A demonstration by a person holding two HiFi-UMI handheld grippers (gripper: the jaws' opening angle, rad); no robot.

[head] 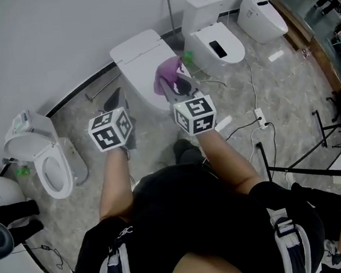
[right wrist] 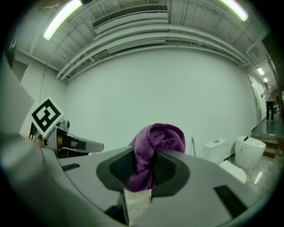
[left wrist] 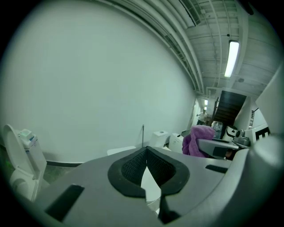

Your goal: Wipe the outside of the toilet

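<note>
Grey stone floor (head: 276, 103) carries the white toilet (head: 138, 57), lid down, against the wall just ahead of both grippers. The left gripper (left wrist: 146, 153) hovers near its left side, jaws pressed together on nothing. The right gripper (right wrist: 142, 173) pinches a purple cloth (right wrist: 159, 137) over the toilet's right edge.

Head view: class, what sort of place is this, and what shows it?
Probably a lab or showroom, not a home bathroom: several toilets stand along one wall, with cables and a power strip loose on the floor.
</note>
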